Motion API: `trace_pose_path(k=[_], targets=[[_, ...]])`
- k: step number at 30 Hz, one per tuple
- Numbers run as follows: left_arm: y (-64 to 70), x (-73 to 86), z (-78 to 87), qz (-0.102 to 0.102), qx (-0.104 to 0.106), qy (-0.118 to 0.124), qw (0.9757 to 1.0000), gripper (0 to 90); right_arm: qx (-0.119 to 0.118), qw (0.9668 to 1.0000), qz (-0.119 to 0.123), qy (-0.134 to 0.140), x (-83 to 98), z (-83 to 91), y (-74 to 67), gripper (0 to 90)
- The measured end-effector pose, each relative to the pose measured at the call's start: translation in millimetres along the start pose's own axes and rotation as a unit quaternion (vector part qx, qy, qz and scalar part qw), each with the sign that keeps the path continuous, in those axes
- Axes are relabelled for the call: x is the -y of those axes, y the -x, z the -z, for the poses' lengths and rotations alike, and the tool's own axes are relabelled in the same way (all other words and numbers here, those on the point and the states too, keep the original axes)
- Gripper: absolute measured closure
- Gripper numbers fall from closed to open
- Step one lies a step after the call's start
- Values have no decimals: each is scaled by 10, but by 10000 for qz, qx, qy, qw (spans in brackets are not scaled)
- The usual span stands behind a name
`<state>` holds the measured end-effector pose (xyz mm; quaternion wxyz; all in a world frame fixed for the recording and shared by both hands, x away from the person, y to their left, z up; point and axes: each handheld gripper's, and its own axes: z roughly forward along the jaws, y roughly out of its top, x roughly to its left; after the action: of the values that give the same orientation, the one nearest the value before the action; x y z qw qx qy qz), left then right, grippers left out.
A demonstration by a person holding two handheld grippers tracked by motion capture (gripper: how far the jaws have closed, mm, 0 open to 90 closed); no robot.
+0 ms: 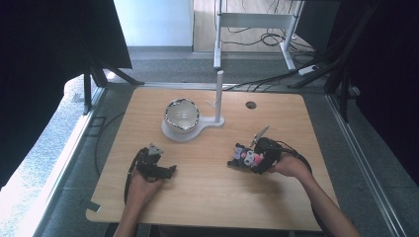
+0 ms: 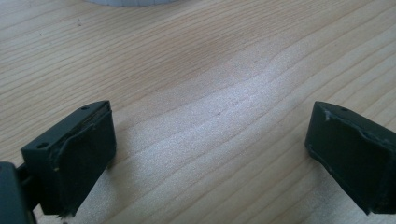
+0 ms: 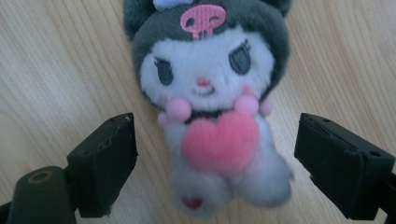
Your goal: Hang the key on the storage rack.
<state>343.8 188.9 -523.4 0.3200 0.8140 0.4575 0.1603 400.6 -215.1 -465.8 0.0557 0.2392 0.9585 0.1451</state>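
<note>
High view: a wooden bench (image 1: 207, 192) carries a white stand (image 1: 218, 98) with an upright post and a round base near the far edge, and a white bowl (image 1: 181, 114) with a dark patterned rim sits on that base. The right gripper (image 1: 242, 159), held in the person's right hand (image 1: 289, 165), lies toward the right edge of the bench, about midway between near and far edges. A small plush toy (image 1: 248, 157) with a dark hood, white face and pink heart lies on the wood at the tip of that gripper.

In the right gripper view the plush toy (image 3: 210, 107) lies on its back between the two black jaws, its lower body level with them. The jaws stand partly open, with bare wood showing between each pad and the toy, so they do not press on it.

The left gripper (image 1: 165, 171), in the person's left hand (image 1: 141, 190), rests toward the near left part of the bench, well apart from the toy. The left gripper view shows its jaws wide open over bare wood, with nothing between them.
</note>
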Motion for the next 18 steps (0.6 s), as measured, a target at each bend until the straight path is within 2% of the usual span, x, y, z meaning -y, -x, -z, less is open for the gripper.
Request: trace_pose_path(k=[1, 4, 9, 14, 18], targets=[[0, 0, 0, 1, 0, 0, 10000, 18, 21, 9999, 62, -129, -59, -31, 1, 141], [0, 0, 0, -1, 0, -1, 10000, 18, 6, 9996, 125, -271, -116, -60, 1, 161], [-1, 0, 0, -2, 3, -1, 10000, 18, -52, 9976, 222, -650, -261, -146, 0, 251], [0, 0, 0, 1, 2, 0, 10000, 18, -192, 9961, 311, -807, -314, -185, 8, 329], [-1, 0, 0, -1, 2, -1, 10000, 18, -231, 9959, 242, -835, -325, -171, 19, 374]])
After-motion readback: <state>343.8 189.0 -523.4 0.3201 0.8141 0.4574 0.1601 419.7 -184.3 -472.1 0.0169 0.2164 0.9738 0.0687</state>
